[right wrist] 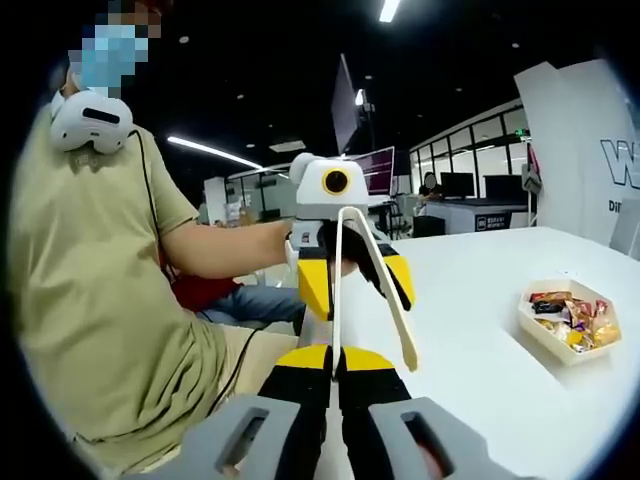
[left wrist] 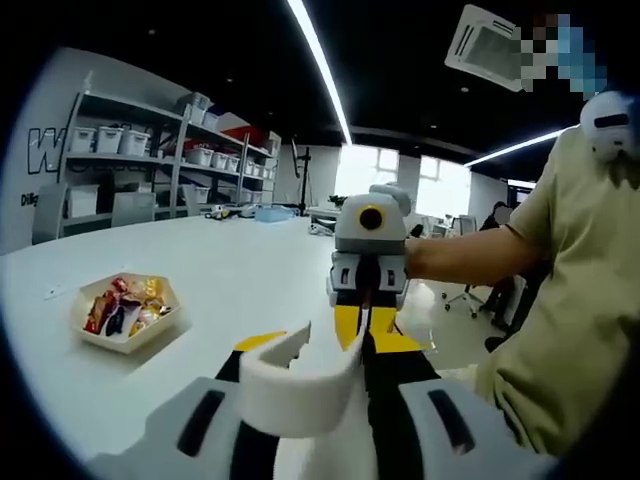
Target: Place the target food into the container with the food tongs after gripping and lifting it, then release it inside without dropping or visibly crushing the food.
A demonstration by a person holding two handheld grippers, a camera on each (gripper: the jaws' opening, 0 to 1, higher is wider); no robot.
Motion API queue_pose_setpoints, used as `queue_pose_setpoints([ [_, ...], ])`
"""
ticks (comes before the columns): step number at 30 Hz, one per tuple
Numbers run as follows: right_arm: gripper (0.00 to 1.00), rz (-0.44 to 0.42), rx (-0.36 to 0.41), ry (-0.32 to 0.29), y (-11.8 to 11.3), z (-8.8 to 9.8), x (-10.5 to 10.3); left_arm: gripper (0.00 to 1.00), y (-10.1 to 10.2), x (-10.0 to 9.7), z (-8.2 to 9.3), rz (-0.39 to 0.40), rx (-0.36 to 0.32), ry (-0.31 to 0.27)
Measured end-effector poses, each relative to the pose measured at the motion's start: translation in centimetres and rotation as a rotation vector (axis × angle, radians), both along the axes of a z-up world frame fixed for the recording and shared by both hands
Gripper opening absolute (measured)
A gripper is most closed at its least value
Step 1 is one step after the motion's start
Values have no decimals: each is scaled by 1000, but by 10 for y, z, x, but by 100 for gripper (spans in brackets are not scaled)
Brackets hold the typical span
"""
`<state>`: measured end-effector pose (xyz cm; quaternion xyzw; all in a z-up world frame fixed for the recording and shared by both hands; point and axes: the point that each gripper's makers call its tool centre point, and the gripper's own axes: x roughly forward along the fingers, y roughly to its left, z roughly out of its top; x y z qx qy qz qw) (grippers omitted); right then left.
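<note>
Left gripper (right wrist: 352, 262) grips tongs (right wrist: 372, 290); right gripper (left wrist: 365, 322) closed

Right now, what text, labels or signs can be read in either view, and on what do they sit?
"W": large letter cut off on the white wall panel.
"DI": cut-off smaller line below it, rest unreadable.
Snack wrappers in the tray: print too small to read.
Shelf bins: no readable labels.
</note>
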<state>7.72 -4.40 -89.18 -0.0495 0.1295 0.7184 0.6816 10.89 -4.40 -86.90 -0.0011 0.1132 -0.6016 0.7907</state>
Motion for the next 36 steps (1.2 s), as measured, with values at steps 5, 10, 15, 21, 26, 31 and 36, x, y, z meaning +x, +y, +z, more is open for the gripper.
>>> queue_pose_setpoints([
  [5, 0, 1, -3, 4, -1, 0, 0, 27, 1, -1, 2, 2, -12, -4],
  [10, 0, 5, 2, 12, -1, 1, -1, 24, 1, -2, 4, -6, -27, 5],
  [15, 0, 13, 12, 23, -3, 2, -1, 21, -1, -6, 6, -26, -41, 4],
  [21, 0, 12, -7, 32, -2, -1, 0, 21, -1, -6, 4, -26, -42, 11],
  [26, 0, 10, -18, 29, -1, 0, 1, 21, -2, -5, 4, -24, -50, 12],
  [31, 0, 21, -29, 20, 2, 3, -1, 21, -6, -6, 5, -29, -56, 7],
  [36, 0, 34, -28, 10, 6, 5, -2, 21, -8, -7, 5, -35, -55, 3],
])
